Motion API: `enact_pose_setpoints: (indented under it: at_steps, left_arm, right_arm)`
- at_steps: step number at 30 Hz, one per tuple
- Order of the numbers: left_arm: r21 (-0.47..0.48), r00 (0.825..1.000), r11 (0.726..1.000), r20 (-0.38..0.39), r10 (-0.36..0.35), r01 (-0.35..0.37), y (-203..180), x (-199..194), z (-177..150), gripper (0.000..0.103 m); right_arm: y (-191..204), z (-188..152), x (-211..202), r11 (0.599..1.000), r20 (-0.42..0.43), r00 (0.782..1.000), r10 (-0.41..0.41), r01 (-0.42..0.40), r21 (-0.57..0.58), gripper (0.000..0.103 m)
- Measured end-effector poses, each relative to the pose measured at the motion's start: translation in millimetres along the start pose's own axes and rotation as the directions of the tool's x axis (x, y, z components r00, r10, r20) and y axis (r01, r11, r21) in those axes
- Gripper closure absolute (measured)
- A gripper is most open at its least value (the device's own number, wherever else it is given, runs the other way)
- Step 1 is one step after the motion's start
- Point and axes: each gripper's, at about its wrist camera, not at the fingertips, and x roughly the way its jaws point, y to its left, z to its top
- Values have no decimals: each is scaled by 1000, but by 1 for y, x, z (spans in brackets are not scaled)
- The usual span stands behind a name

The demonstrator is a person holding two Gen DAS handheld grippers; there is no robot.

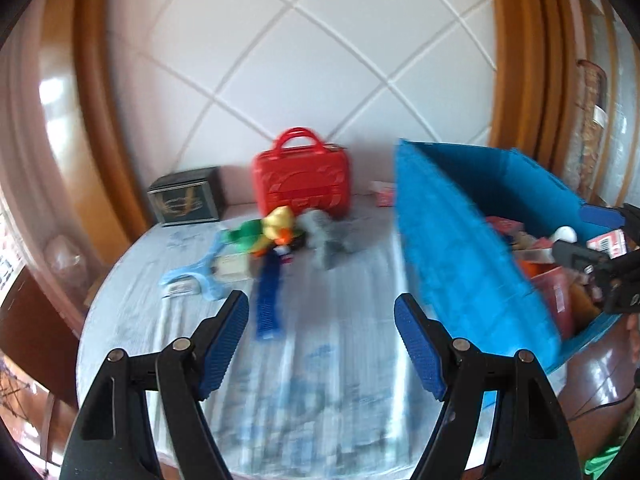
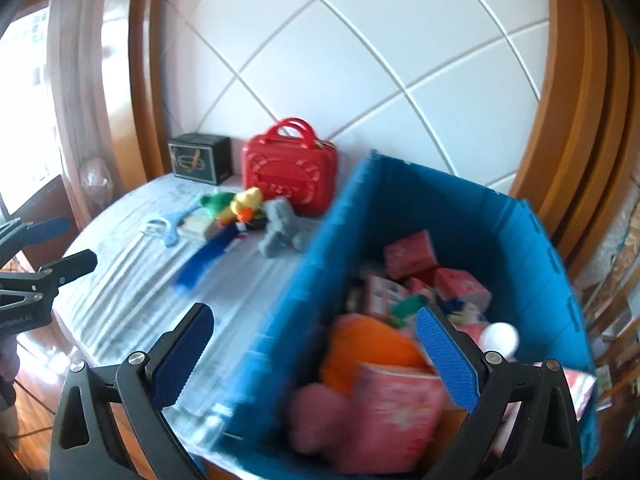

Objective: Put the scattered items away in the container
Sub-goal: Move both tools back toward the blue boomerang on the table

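Both tongs are released and hold nothing. The left gripper (image 1: 320, 312) stands with its jaws fairly wide over the pale striped cloth (image 1: 320, 392), its ribbed blue pads (image 1: 224, 344) touching nothing. The right gripper (image 2: 316, 344) gapes as wide as it goes, straddling the near wall of the blue container (image 2: 288, 300): one pad hangs outside over the cloth, the other above the contents.

That one ribbed plastic bin sits to the left gripper's right and holds several pink cartons (image 2: 400, 408), a soft orange lump (image 2: 372, 348) and a white ball (image 2: 500, 338).

Ahead of the left gripper lie the scattered items: one blue comb-like strip (image 1: 268, 296), one grey plush (image 1: 326, 240), one yellow-and-green plush (image 1: 268, 232) and one pale blue hanger (image 1: 200, 276). Beyond them stand one glossy red case (image 1: 304, 180) and one dark box (image 1: 186, 202).
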Motion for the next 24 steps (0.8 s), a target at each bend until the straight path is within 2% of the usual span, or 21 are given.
enact_pose_setpoints:
  at_steps: [7, 11, 17, 24]
  left_arm:
    - [-68, 997, 995, -18, 76, -77, 115, 1, -25, 28]
    - [-134, 993, 986, -76, 89, -99, 161, 23, -32, 28]
    - [-188, 988, 975, -113, 101, -121, 196, 56, -35, 28]
    - [-222, 972, 956, -176, 155, -192, 219, 102, -24, 28]
  right_arm:
    - [90, 12, 10, 999, 34, 999, 38, -40, 32, 0]
    - [122, 12, 30, 998, -15, 998, 56, -56, 42, 0]
    - [143, 23, 73, 999, -64, 997, 39, -38, 11, 0]
    - [140, 47, 150, 993, -93, 989, 115, -112, 35, 0]
